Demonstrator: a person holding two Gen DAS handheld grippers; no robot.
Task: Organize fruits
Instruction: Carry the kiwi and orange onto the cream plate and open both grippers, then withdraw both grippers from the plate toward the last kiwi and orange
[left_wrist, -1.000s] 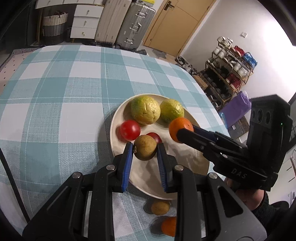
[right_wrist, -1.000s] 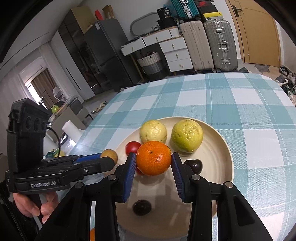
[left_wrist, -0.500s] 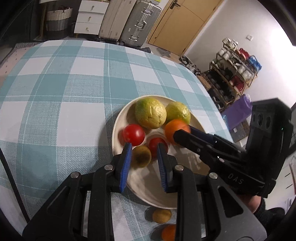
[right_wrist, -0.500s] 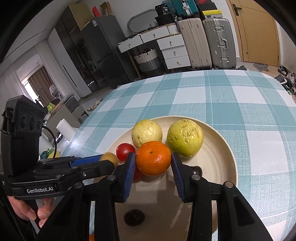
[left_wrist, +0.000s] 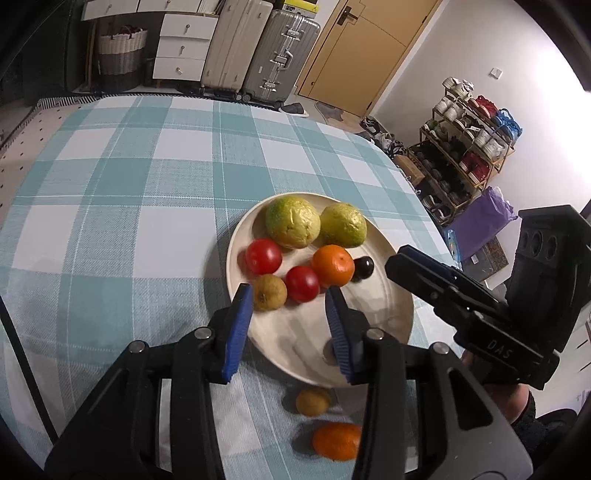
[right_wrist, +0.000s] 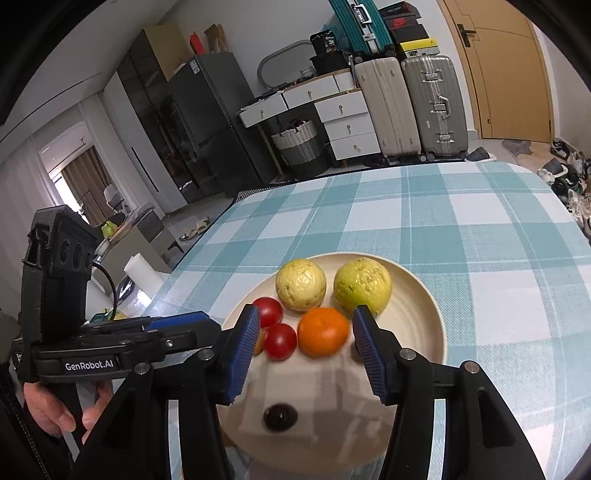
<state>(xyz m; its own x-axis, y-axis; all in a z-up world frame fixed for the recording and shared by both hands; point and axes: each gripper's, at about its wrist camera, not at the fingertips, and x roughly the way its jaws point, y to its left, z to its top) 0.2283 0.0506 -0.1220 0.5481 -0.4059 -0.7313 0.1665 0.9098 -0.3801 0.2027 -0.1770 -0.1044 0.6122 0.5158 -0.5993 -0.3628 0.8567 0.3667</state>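
Now, line by line:

Left tool (left_wrist: 290, 325): jaws spread wide, nothing between them; it hangs over the near rim of the plate, its blue pads (left_wrist: 238, 328) flanking the brown fruit and a tomato without touching either.

Right tool (right_wrist: 303, 345): jaws wide apart too, gripping nothing; the orange sits on the plate between and just beyond its pads (right_wrist: 242, 350). In the left wrist view this tool (left_wrist: 424, 271) reaches in from the right, over the plate's right edge.

Plate (left_wrist: 369, 332): cream, round, on the bench (left_wrist: 110, 221), which wears a teal and white checked cloth.

Guavas: two, side by side at the far side of the plate, the left guava (left_wrist: 292, 221) touching the right guava (left_wrist: 343, 225).

Orange (left_wrist: 333, 265): on the plate in front of the guavas, touching the nearer tomato.

Tomatoes: two red ones, the far tomato (left_wrist: 263, 256) at the left rim, the near tomato (left_wrist: 302, 283) between the brown fruit and the orange.

Brown fruit (left_wrist: 269, 292): small and round, at the plate's left edge; kind unclear.

Dark fruit: one dark fruit (left_wrist: 364, 266) just right of the orange; a second dark fruit (right_wrist: 280, 416) near the front of the plate, seen in the right wrist view.

Off the plate: a small brown fruit (left_wrist: 313, 401) and a second orange (left_wrist: 337, 441) on the cloth, just beyond the near rim.
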